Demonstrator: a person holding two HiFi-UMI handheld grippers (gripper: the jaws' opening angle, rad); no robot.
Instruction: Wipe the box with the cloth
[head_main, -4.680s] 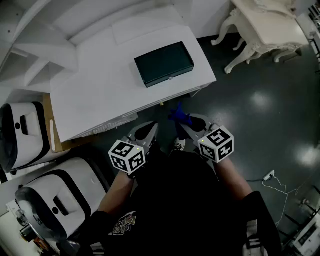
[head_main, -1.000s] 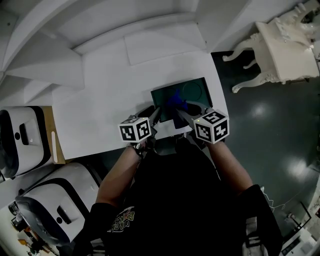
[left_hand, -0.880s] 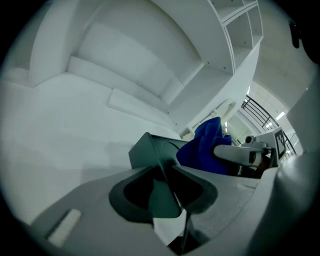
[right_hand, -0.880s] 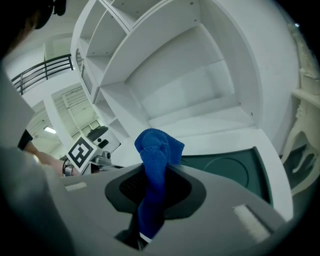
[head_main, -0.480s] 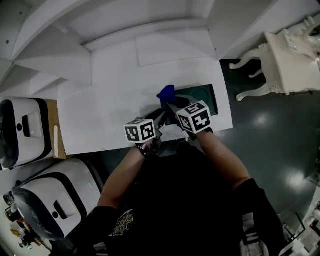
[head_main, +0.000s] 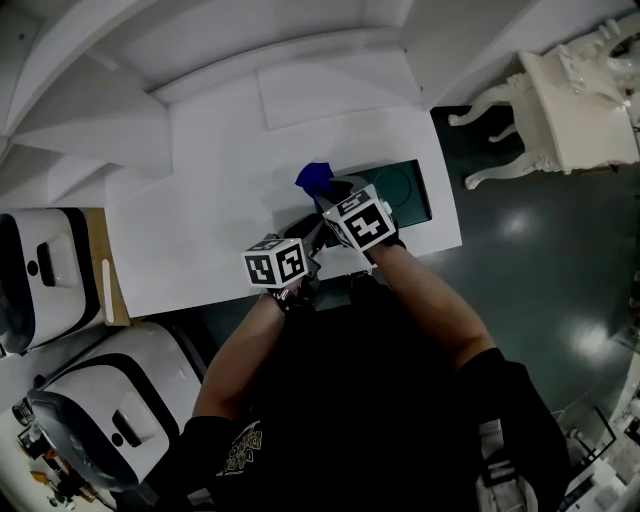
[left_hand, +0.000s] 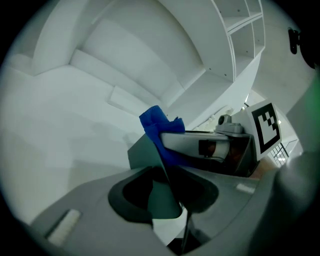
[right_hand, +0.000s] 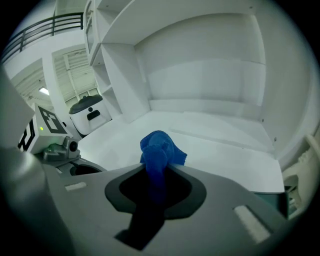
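Note:
A dark green box (head_main: 408, 190) lies near the white table's (head_main: 210, 210) front right corner, its left part hidden under my grippers. My right gripper (head_main: 322, 192) is shut on a bunched blue cloth (head_main: 314, 177), which sits over the box's left end. In the right gripper view the cloth (right_hand: 159, 150) sticks up from between the jaws of the right gripper (right_hand: 157, 172). My left gripper (head_main: 311, 233) is at the box's front left corner. In its own view the left gripper (left_hand: 167, 192) is closed on a green edge of the box (left_hand: 145, 152).
A white ornate side table (head_main: 580, 90) stands on the dark floor to the right. Two white rounded machines (head_main: 40, 275) (head_main: 95, 425) sit left of the table, beside a wooden board (head_main: 100, 270). White shelving (right_hand: 200, 60) rises behind the table.
The person has come up to the table from farther back. Over the last second the right gripper carried the cloth leftward from the box's middle to its left end.

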